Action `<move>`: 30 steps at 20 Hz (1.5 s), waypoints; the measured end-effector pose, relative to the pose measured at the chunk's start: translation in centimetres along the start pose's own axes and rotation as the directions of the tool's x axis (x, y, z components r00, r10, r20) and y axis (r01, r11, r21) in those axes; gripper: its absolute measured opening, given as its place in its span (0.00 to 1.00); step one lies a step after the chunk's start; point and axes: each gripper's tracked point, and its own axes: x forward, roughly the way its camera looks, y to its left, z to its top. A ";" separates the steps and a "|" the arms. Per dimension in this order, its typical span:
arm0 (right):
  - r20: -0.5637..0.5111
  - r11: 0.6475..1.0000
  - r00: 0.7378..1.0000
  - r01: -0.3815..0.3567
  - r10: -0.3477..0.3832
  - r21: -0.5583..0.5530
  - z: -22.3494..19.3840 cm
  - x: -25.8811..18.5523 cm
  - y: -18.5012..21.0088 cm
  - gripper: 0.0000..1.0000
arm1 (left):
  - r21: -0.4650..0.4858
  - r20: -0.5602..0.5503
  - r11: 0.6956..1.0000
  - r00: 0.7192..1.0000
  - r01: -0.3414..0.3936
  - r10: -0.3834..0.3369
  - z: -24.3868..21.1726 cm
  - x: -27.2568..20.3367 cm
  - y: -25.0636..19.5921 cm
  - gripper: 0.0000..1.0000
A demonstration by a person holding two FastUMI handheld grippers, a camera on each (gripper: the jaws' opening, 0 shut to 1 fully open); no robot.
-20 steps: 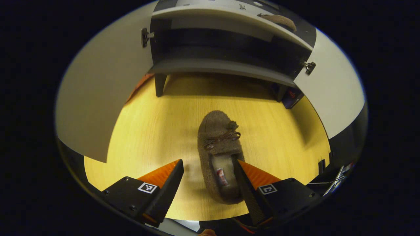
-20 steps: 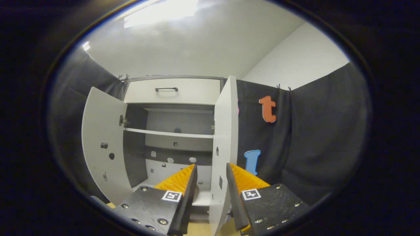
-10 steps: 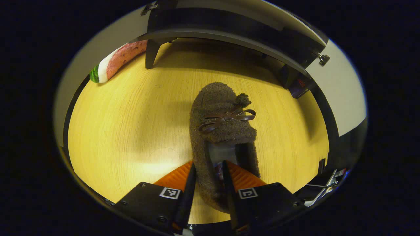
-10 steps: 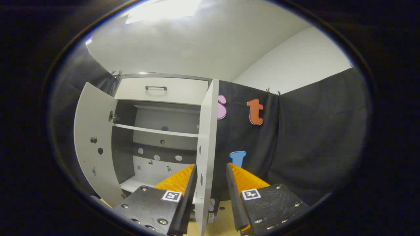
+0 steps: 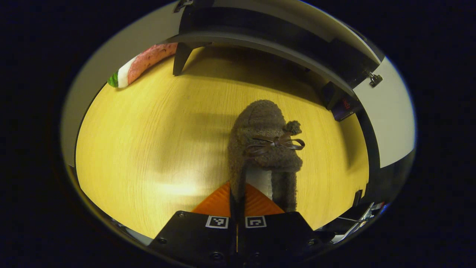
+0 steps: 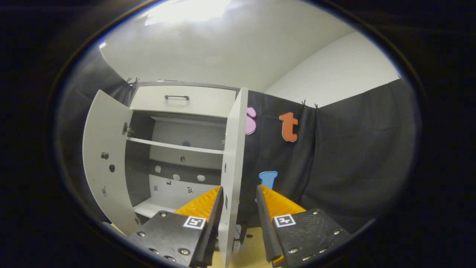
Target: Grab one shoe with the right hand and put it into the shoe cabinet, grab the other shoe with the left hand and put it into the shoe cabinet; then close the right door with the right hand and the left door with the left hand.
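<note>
Jaws on our left gripper [image 5: 237, 203] are clamping the fuzzy brown slipper's [image 5: 264, 141] side wall over the wooden desk [image 5: 148, 149]; right gripper [image 6: 238, 208] jaws are hanging apart, straddling the white cabinet door's [image 6: 232, 156] edge.

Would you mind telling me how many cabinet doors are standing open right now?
2. In the right gripper view, the left door is swung wide to the cabinet's left, and the right door stands edge-on between the right gripper's fingers. No other doors appear.
</note>
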 end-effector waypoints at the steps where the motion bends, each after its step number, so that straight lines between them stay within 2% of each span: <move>1: -0.004 1.000 1.000 0.002 -0.002 0.001 -0.2 0.0 0.0 0.52 | 0.011 0.012 1.000 1.000 0.009 -0.009 0.6 -0.4 -0.2 0.02; 5: -0.013 1.000 1.000 0.003 -0.003 0.009 -0.8 0.1 -0.3 0.52 | 0.005 0.115 0.998 0.991 0.063 -0.064 2.6 -4.4 0.9 0.02; 8: -0.004 1.000 1.000 0.013 -0.013 0.004 -0.7 -0.1 -0.7 0.52 | 0.017 0.216 0.994 0.971 0.104 -0.105 5.7 -10.6 3.6 0.02; 11: 0.006 1.000 1.000 0.026 -0.026 0.012 -0.6 -0.2 -1.4 0.52 | 0.034 0.323 0.988 0.934 0.149 -0.152 9.3 -17.6 6.2 0.02; 15: 0.016 0.998 0.999 0.048 -0.048 0.028 -0.5 -0.5 -2.6 0.52 | 0.065 0.444 0.980 0.874 0.189 -0.198 11.8 -26.2 9.9 0.05; 16: 0.018 0.998 0.998 0.052 -0.053 0.030 -0.4 -0.6 -2.8 0.52 | 0.072 0.469 0.977 0.858 0.200 -0.210 12.5 -28.5 10.8 0.02; 21: 0.025 0.996 0.996 0.080 -0.081 0.031 -0.4 -0.8 -3.9 0.52 | 0.100 0.576 0.971 0.783 0.217 -0.234 13.5 -38.2 15.3 0.00; 25: 0.027 0.992 0.993 0.118 -0.119 0.033 -0.5 -1.0 -5.1 0.52 | 0.106 0.633 0.975 0.742 0.198 -0.219 13.3 -42.6 17.0 0.02; 30: 0.019 0.983 0.983 0.182 -0.183 0.027 -0.8 -2.0 -7.7 0.52 | 0.087 0.653 0.983 0.736 0.162 -0.179 13.3 -41.1 16.0 0.02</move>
